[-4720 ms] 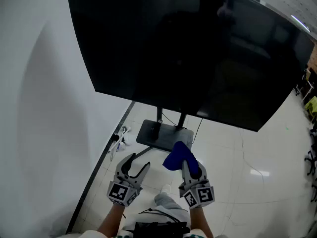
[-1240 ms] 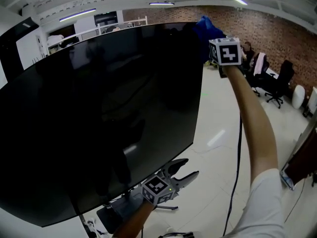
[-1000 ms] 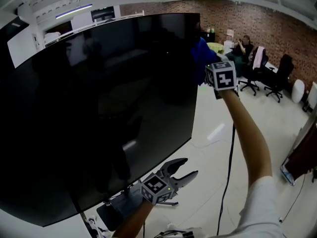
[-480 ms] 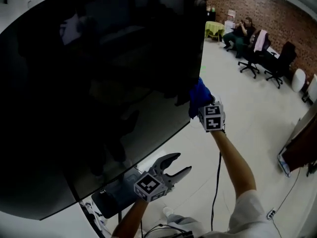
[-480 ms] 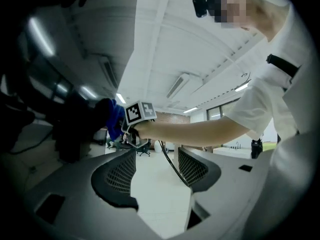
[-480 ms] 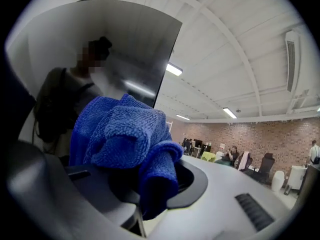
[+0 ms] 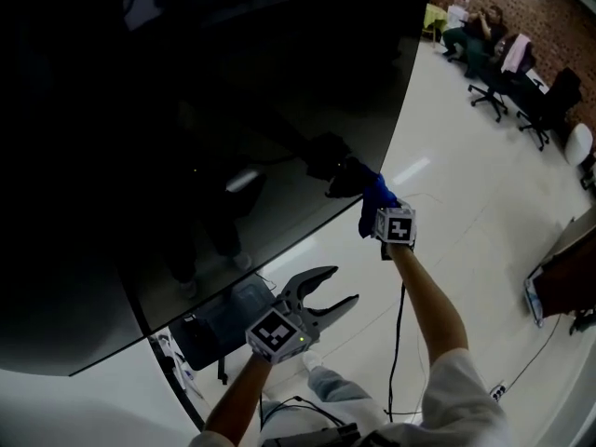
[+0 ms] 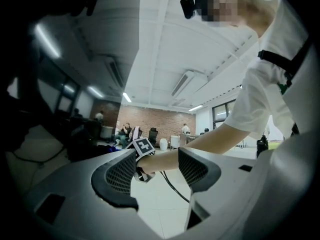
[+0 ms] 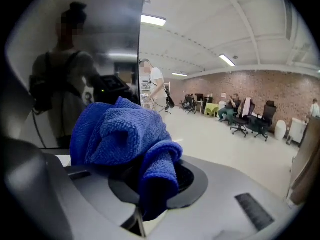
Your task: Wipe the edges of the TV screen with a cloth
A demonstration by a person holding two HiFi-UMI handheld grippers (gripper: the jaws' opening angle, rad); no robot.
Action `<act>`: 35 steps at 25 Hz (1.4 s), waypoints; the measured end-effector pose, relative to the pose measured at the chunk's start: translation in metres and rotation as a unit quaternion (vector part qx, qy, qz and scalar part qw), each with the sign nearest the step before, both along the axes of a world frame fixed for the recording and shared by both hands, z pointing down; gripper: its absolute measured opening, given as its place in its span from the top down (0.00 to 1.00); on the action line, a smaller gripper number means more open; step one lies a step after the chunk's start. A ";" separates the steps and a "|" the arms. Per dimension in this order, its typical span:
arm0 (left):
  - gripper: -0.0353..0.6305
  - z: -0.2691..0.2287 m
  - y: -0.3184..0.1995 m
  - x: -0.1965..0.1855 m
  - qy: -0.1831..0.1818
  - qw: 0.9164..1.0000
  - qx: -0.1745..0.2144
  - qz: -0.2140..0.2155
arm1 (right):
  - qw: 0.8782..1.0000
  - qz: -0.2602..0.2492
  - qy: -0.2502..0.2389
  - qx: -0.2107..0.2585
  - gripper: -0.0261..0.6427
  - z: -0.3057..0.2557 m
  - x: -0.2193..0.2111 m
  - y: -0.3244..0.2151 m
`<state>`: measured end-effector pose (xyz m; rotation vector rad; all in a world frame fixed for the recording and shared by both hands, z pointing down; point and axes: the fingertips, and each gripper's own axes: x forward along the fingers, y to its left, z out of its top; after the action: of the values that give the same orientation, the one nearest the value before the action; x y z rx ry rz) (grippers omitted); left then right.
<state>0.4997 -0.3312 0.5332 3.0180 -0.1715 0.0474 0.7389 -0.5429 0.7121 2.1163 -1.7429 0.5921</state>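
Note:
The big black TV screen (image 7: 186,82) fills the upper left of the head view; its right edge runs down to a lower right corner near the cloth. My right gripper (image 7: 380,203) is shut on a bunched blue cloth (image 7: 376,194), which is pressed against that lower right corner. In the right gripper view the blue cloth (image 9: 125,139) bulges out over the shut jaws, beside the screen's edge (image 9: 139,44). My left gripper (image 7: 331,291) hangs open below the screen with nothing between its fingers (image 8: 117,176).
The TV's stand base (image 7: 219,329) rests on the pale tiled floor beneath the screen. A black cable (image 7: 399,343) trails down from my right arm. Office chairs (image 7: 531,110) and seated people are far off by a brick wall.
My right gripper has slid the cloth down the screen's right edge from the top corner to the lower right corner. The left gripper has stayed open below the screen.

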 end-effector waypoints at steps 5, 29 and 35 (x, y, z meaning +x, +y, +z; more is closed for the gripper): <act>0.58 0.019 0.002 -0.029 -0.009 0.999 -0.021 -0.030 | 0.999 0.019 -0.047 0.000 0.84 0.034 -0.019 0.004; 0.58 -0.001 0.022 -0.265 0.003 0.982 -0.005 -0.190 | 0.977 -0.140 -0.158 0.013 0.85 0.009 -0.362 0.060; 0.59 0.000 0.034 -0.322 0.005 0.972 0.006 -0.237 | 0.968 -0.196 -0.160 0.001 0.85 0.005 -0.435 0.088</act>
<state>0.1779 -0.2974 0.5330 2.8986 -0.8816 -0.0138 0.3040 -0.4550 0.7169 1.6711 -2.2557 0.8461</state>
